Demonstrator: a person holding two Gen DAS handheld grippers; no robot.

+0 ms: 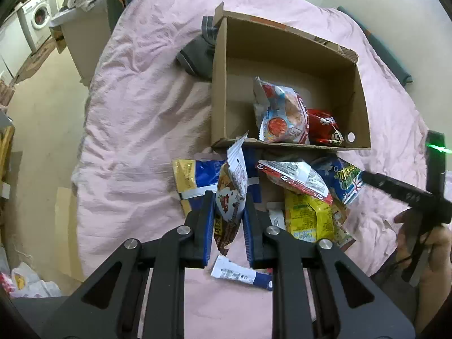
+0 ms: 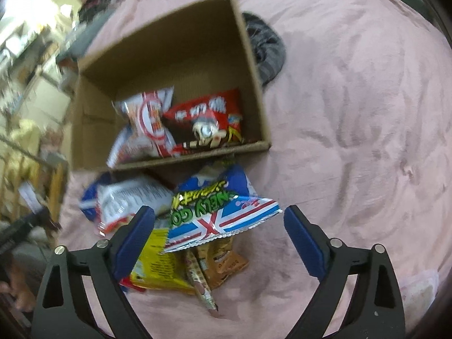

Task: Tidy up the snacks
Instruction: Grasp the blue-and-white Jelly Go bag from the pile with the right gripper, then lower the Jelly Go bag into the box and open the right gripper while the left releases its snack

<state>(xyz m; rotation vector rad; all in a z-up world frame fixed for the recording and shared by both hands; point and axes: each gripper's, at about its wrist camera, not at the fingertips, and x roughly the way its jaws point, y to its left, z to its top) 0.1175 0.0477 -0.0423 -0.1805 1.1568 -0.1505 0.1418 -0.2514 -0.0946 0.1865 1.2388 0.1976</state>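
Observation:
An open cardboard box sits on the pink bedsheet and holds a white-red snack bag and a red bag; the box also shows in the right wrist view. My left gripper is shut on a brown-white snack packet, held upright just in front of the box. A pile of snack bags lies before the box. My right gripper is open and empty, hovering over a blue-green bag on the pile.
A grey garment lies against the box's far left side. A small blue-white packet lies under my left gripper. The bed edge drops to the floor at left. The right gripper's handle shows at the right.

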